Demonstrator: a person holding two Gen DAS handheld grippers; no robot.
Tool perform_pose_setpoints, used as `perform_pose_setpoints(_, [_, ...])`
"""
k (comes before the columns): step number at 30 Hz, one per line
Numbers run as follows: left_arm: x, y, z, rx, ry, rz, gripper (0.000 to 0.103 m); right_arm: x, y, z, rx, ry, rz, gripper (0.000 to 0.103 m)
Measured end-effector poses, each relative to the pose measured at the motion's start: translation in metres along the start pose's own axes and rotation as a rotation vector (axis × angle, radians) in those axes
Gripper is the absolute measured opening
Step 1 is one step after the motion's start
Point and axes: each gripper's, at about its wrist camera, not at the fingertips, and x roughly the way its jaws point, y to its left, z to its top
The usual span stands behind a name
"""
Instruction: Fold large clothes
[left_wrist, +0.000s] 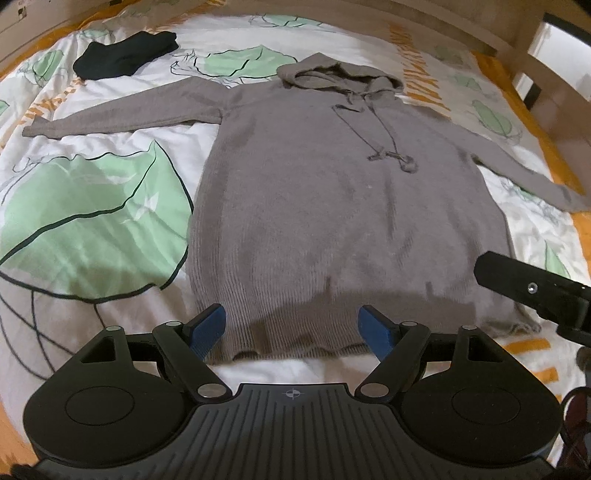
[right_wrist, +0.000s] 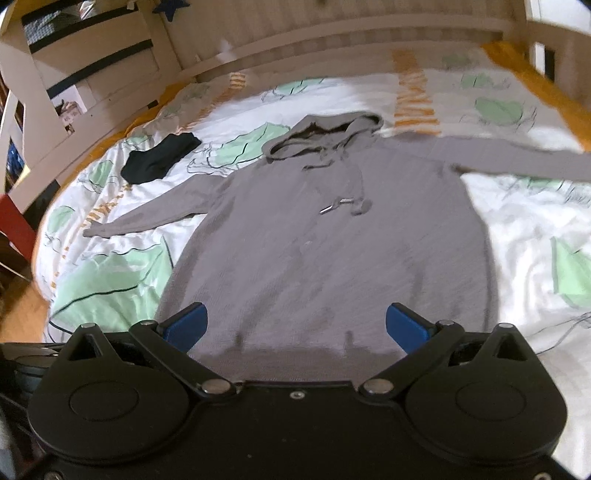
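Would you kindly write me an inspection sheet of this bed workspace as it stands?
Surface: patterned duvet, rumpled.
Job's things: grey hoodie laid flat, front up, sleeves spread, hood away from the grippers.
Clutter: dark garment bunched beyond the one sleeve.
Grippers: left gripper open above the hem; right gripper open, holding nothing.
Cables: one dark cable at the left view's edge.
Surroundings: wooden bed frame; shelving.

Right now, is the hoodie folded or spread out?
Spread out: the hoodie lies flat on the bed, both sleeves stretched sideways, hood up top.
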Motion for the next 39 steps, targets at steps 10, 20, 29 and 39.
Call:
perform_pose_setpoints(10, [0.032, 0.031, 0.03, -0.131, -0.017, -0.161, 0.078, 0.042, -0.03, 0.017, 0.119, 0.066, 0.154, 0.102])
perform_pose_setpoints(20, [0.06, 0.027, 0.079, -0.029, -0.104, -0.116, 0.078, 0.087, -0.083, 0.043, 0.267, 0.126, 0.287, 0.102])
perform_pose_setpoints(29, [0.099, 0.003, 0.125, 0.069, -0.151, -0.046, 0.078, 0.073, -0.166, 0.087, 0.258, 0.029, 0.093, 0.102])
perform_pose_setpoints(39, [0.149, -0.03, 0.164, 0.056, -0.227, -0.056, 0.079, 0.031, -0.306, 0.127, 0.339, -0.126, -0.314, 0.102])
